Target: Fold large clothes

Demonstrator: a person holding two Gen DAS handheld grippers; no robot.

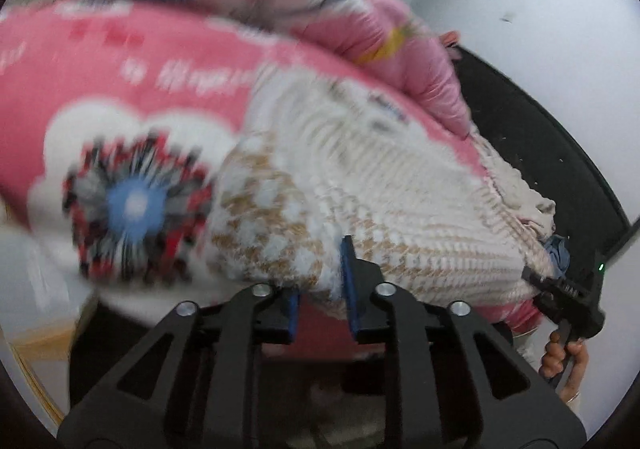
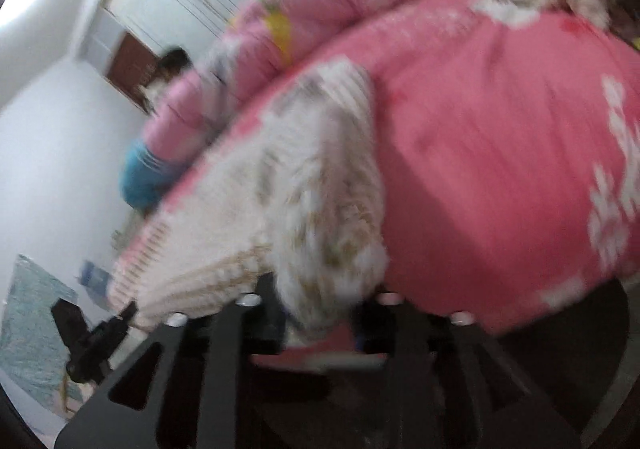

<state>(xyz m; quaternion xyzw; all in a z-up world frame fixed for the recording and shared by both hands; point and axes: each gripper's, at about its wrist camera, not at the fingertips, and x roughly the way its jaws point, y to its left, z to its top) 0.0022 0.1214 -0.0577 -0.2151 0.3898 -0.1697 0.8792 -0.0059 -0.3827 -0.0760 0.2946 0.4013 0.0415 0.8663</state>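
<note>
Left wrist view: we are holding the left gripper (image 1: 322, 289) partly open at the knit sweater's (image 1: 360, 185) hem, blue pads not clamping. Right gripper (image 2: 320, 323) blurred under a sweater fold, so we cannot tell its jaws' state. Judged step: regrasping before folding across the pink bedspread (image 2: 500, 153); next we need firm grips on both edges.

Home bedroom: pink bedspread (image 2: 480, 153), rolled pink quilt (image 1: 320, 1), white walls (image 2: 52, 153).

Left black two-finger gripper with blue pads (image 1: 322, 299): pointed downward, jaws parted, narrow gap; whether pads press anything cannot be told. Right black two-finger gripper (image 2: 322, 319): pointed downward, jaws parted wider, fingertips blurred and partly hidden, grip undetermined. Bare hand (image 1: 562, 363) wraps right gripper's handle.
</note>
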